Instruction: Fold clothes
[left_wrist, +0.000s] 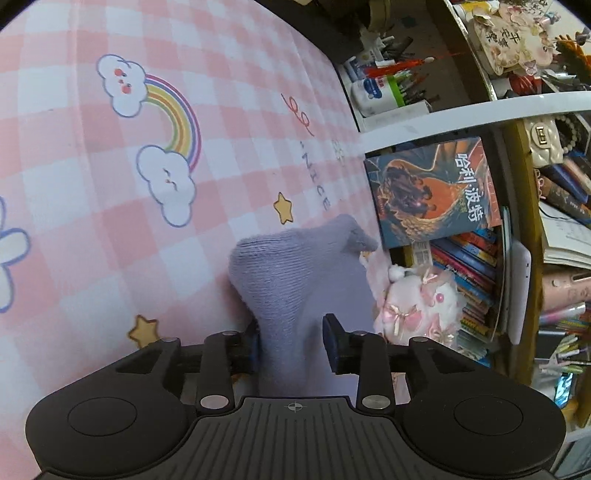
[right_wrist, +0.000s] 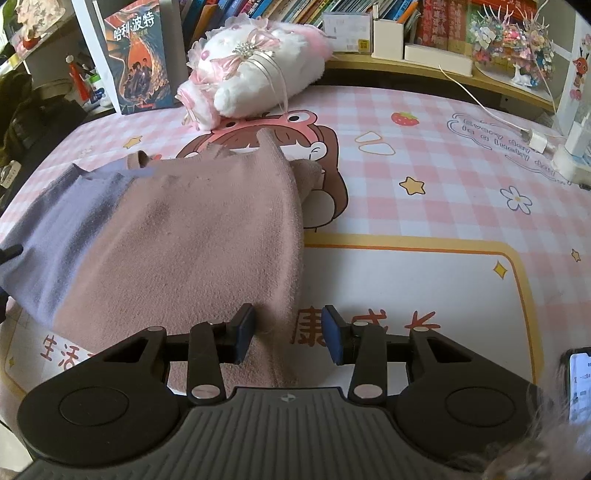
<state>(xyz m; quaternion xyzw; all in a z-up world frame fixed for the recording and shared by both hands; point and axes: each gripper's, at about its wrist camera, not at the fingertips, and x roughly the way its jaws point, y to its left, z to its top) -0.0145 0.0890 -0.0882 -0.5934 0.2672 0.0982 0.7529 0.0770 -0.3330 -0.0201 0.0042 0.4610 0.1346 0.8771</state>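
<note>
- Left gripper (left_wrist: 291, 341): jaws partly apart, with a bunched fold of the purple part of the garment (left_wrist: 299, 288) between the blue pads (left_wrist: 330, 343). The left pad is mostly hidden by the cloth, and whether the pads press on it cannot be told.
- Right gripper (right_wrist: 288, 338): jaws wide apart, holding nothing. The left pad (right_wrist: 244, 332) lies over the pink cloth near its hem; the right pad is over bare mat.
- Garment (right_wrist: 177, 243): a knit piece, pink over most of its area and purple along its left side, lying spread on the mat (right_wrist: 424, 206). In the right wrist view its right edge runs from a raised corner near the plush down to the right gripper. In the left wrist view the purple end rises off the mat in a ridge.
- Mat: pink-and-white check printed with clouds, a rainbow, stars and a cartoon girl.
- Plush (right_wrist: 255, 70): white and pink, with ribbons, at the far edge of the mat, just beyond the garment.
- Book (right_wrist: 138, 59): upright at the mat's far left corner, beside the plush.
- Shelf (left_wrist: 476, 110): crowded with books and small items.
- Phone (right_wrist: 580, 387): lit screen at the lower right edge of the right wrist view.
</note>
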